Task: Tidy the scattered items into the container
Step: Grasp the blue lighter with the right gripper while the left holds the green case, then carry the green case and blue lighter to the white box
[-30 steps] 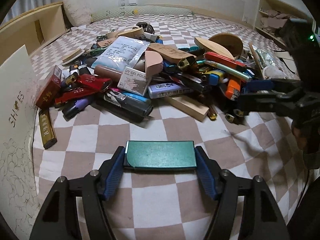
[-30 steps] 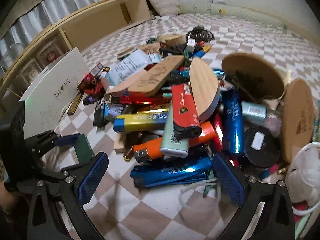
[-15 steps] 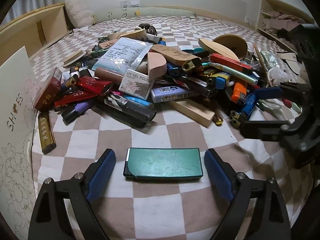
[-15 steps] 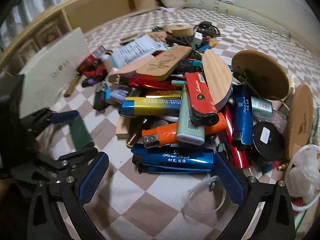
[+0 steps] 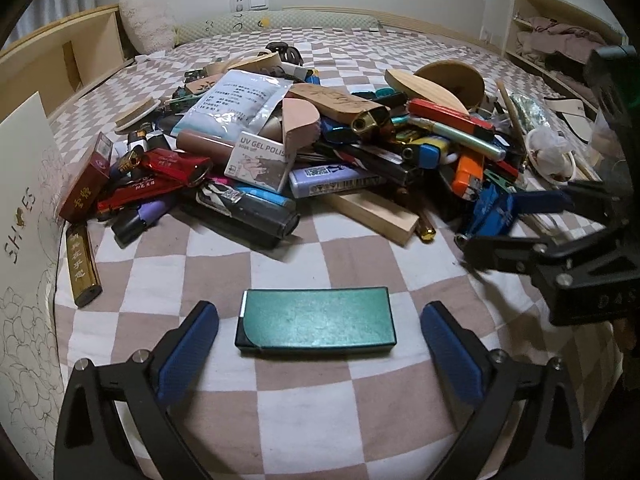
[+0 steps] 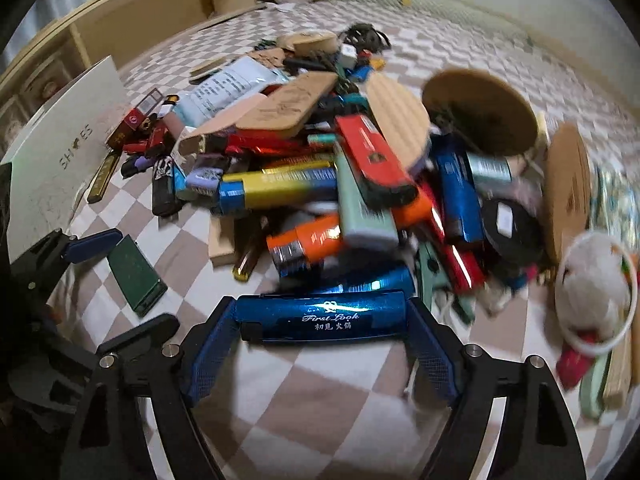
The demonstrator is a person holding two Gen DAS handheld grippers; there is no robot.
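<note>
While our left gripper (image 5: 319, 344) opens wide, dropping the flat green metal lighter (image 5: 316, 322) onto the checked bedspread (image 5: 224, 252) short of the white shoebox (image 5: 24, 208) far left, our right gripper (image 6: 320, 332) is closing, pads at the ends of the shiny blue lighter (image 6: 320, 316) near the pile.

Bedroom: checkered bed (image 5: 340, 400) (pillow (image 5: 146, 22) behind).

Flat lighter (image 5: 316, 322) on bedspread (image 5: 320, 420), pile (image 5: 320, 148) behind, box (image 5: 24, 216) left.
</note>
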